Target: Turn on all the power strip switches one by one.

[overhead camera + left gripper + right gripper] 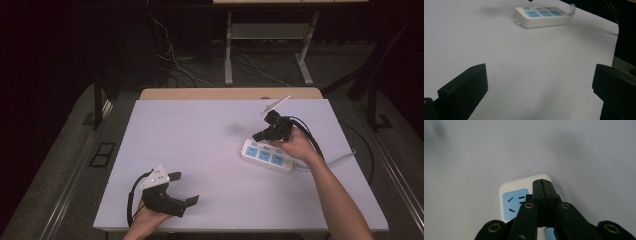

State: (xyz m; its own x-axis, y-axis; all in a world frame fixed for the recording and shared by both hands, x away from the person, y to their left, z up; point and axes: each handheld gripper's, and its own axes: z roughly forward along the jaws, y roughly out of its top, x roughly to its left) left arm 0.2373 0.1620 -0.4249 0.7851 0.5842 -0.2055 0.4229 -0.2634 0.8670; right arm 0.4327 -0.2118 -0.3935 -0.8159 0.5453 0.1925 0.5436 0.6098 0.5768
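Power strip [267,156] lying flat on right half of white table [210,150], cord trailing right. Nearest, left gripper [184,189] hovering low, jaws spread wide. Farther, right gripper [259,135] pressed together, tips over strip's end.

White power strip [267,156] with blue sockets on a pale grey table [210,150].

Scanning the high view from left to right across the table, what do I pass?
Left black two-jaw tool with open jaws, held near the front edge → bare stretch of the white table → white power strip with blue sockets.
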